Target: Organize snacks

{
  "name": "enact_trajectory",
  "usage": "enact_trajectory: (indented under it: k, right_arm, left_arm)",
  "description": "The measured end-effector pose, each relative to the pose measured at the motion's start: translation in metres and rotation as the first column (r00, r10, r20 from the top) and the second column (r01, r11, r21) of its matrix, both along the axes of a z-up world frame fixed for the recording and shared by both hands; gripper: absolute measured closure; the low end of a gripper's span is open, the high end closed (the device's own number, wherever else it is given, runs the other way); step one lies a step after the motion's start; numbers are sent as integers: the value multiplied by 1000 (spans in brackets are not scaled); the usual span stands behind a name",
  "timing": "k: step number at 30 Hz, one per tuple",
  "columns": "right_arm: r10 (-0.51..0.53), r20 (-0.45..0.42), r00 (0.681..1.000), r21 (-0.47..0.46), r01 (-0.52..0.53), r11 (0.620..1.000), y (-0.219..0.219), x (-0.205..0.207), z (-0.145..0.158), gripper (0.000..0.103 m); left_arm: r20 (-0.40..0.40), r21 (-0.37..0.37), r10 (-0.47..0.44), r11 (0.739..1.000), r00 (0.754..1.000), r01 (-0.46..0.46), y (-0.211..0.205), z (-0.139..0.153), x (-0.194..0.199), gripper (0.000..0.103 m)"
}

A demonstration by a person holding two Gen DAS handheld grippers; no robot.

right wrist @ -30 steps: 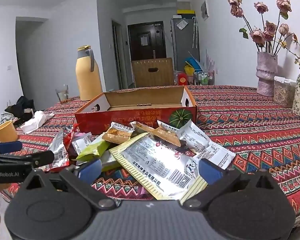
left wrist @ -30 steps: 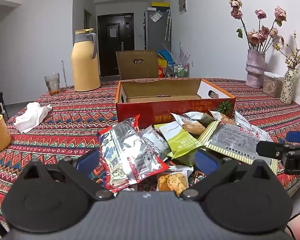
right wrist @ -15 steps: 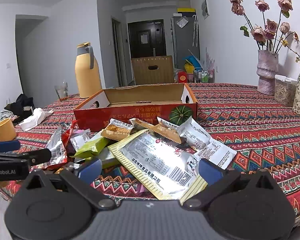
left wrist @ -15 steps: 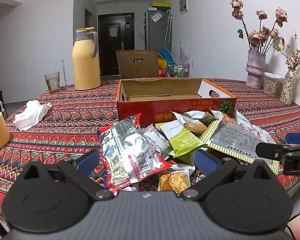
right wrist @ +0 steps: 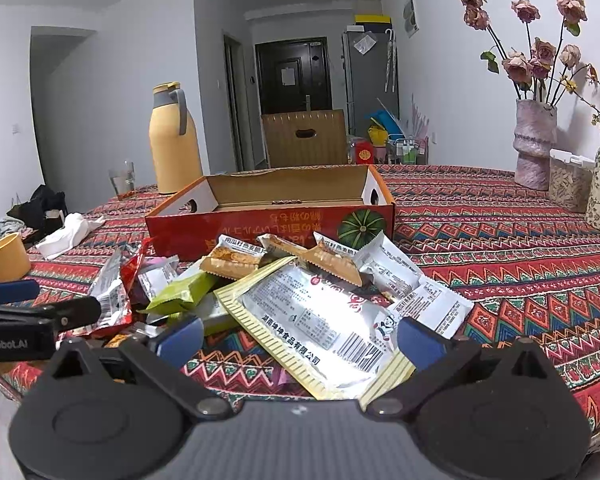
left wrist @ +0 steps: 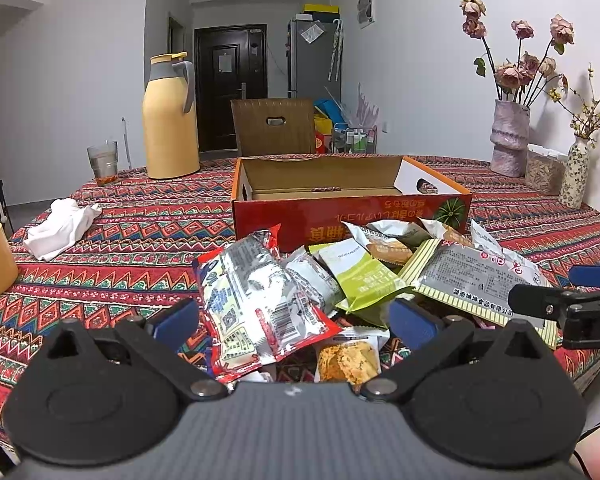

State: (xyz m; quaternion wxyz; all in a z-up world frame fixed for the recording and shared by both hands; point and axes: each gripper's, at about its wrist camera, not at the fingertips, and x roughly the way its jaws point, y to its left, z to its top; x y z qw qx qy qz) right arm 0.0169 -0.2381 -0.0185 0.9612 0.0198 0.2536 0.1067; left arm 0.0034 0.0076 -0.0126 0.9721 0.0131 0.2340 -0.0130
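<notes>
My left gripper gapes wide, empty, over the red packet; my right gripper equally wide, empty, over the striped packet. Snacks heaped on the cloth just before the box, which I see open. Jug beyond

Two low, side-by-side views toward box
</notes>
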Motion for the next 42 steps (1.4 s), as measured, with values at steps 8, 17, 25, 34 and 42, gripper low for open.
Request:
enact_trajectory:
  k: [8,17,25,34,42]
  right_arm:
    - [0,-1,1000,-2,0,1000,0,0,-1,0]
    - [0,-1,1000,-2,0,1000,0,0,-1,0]
    - [0,-1,1000,-3,0,1000,1,0,-1,0]
    - [0,-2,1000,-3,0,1000,1,0,-1,0]
    - [-3,-1,1000,-6,3,1000,0,0,-2,0]
  left_arm:
    - [1,3,-4,1000,1000,4,0,-2,-1,0]
    - [1,3,-4,1000,1000,4,0,-2,-1,0]
    - [1,2,-4,1000,1000,4,0,-2,-1,0]
    - [2,2,-5,1000,1000,5,-1,-3,-2,0]
    - [4,-1,-5,1000,1000,5,-1,-4,-2,0]
